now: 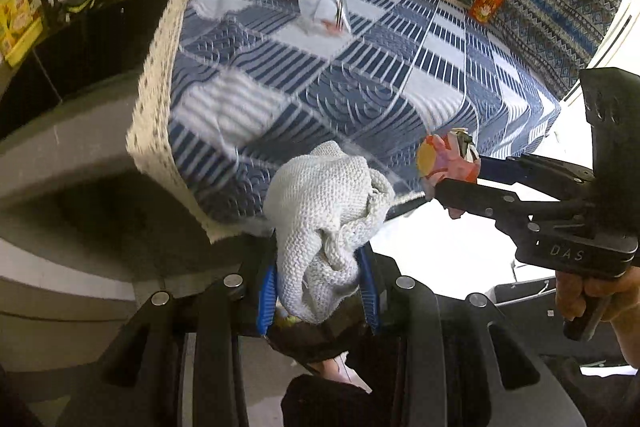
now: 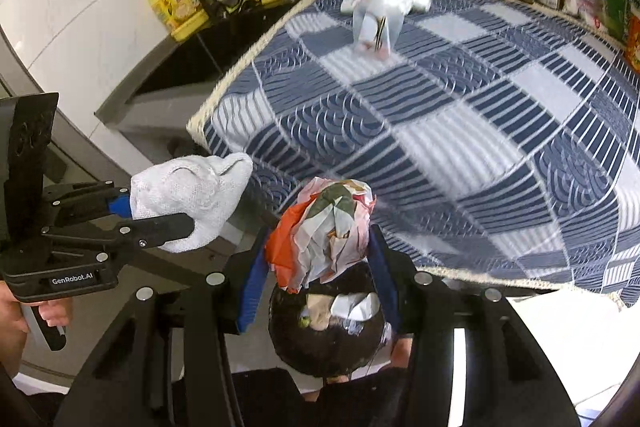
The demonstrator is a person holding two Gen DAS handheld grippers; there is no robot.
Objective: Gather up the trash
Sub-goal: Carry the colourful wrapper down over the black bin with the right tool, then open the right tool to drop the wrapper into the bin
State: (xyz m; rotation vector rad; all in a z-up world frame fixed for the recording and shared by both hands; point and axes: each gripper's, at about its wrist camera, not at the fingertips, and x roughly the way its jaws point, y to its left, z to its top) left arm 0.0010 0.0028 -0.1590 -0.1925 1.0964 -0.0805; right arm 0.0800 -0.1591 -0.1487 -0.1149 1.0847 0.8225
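Beyond the tabletop's edge, left tongs (image 1: 320,259) clamp a white knitted rag (image 1: 324,223); right tongs (image 2: 320,251) clamp a crumpled multicoloured paper wad (image 2: 324,227).

White knit rag (image 1: 320,223), crumpled colourful wrapper (image 2: 324,227), both held aloft.

A tablecloth (image 2: 460,131) in navy and white patchwork of stripes, wave arcs and plain squares, with a cream fringe; a white knitted cloth (image 1: 324,223); a crumpled wrapper (image 2: 324,231) in orange, pink, white and green; black grippers with blue pads (image 1: 267,297); a yellow bottle (image 2: 176,3).
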